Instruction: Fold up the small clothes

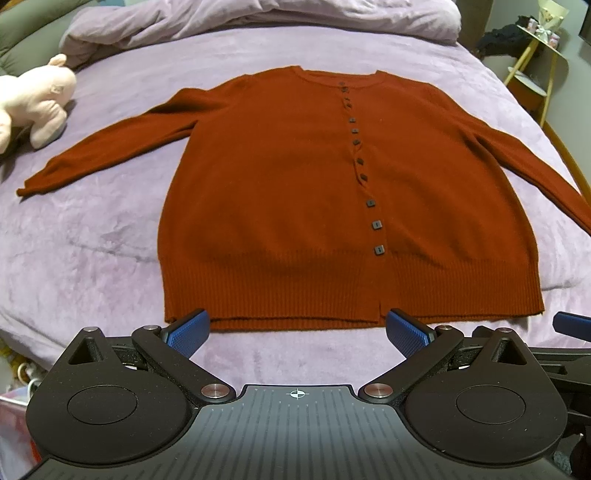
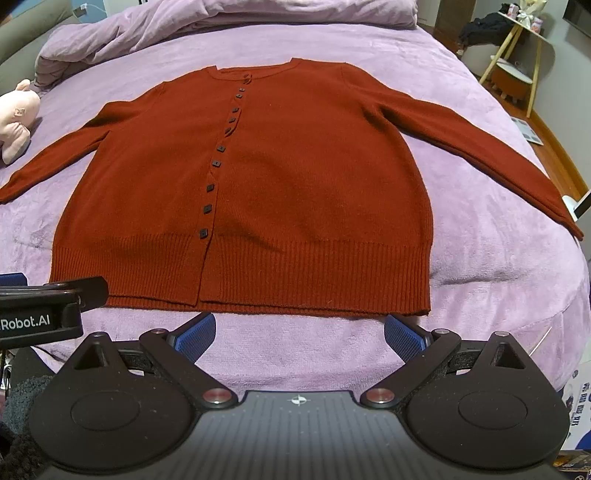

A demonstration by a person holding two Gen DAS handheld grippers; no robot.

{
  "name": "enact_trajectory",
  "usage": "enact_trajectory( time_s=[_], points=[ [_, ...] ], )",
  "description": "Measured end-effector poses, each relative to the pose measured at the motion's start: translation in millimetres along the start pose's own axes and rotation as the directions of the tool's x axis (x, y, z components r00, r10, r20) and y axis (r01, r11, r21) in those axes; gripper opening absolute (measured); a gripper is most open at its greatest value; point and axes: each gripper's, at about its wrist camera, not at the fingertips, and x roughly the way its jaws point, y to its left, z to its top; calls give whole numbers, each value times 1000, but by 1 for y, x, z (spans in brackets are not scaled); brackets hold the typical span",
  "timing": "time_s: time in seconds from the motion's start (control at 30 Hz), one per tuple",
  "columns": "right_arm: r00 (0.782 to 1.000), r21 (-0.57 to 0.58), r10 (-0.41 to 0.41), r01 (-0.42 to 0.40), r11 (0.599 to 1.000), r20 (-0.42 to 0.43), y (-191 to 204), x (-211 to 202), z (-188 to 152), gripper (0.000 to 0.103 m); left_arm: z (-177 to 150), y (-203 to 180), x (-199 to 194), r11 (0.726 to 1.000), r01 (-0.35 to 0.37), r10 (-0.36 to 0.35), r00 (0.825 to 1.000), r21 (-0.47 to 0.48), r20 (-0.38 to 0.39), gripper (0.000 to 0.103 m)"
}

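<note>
While the cardigan lies flat on the bed, both tools hang just short of its hem.

Left wrist cardigan: the cardigan [image 1: 280, 192] is spread face up on the purple bed [image 1: 92, 240], buttoned, neck away from the camera, both sleeves stretched out to the sides.
Left wrist tool: the left tool [image 1: 297, 332] is spread wide and holds nothing; its blue pads [image 1: 188, 332] sit over bare bed beside the ribbed hem, the left pad overlapping the hem's edge in this view.
Left wrist surroundings: a pink plush toy [image 1: 35, 107] lies beyond the left sleeve; a bunched duvet [image 1: 258, 22] lies past the collar.

Right wrist cardigan: the button row runs left of centre here.
Right wrist tool: the right tool [image 2: 299, 332] is also spread wide and empty, near the hem.
Right wrist neighbour: part of the left tool shows at the left edge.
</note>
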Motion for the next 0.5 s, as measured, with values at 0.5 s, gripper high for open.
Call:
enact_trajectory(
  time_s=[0.5],
  points=[
    [1000, 1, 2, -2, 1000, 3, 0, 0, -1, 98, -2, 1, 2, 1000, -1, 1, 1000, -5, 0, 103]
  ],
)
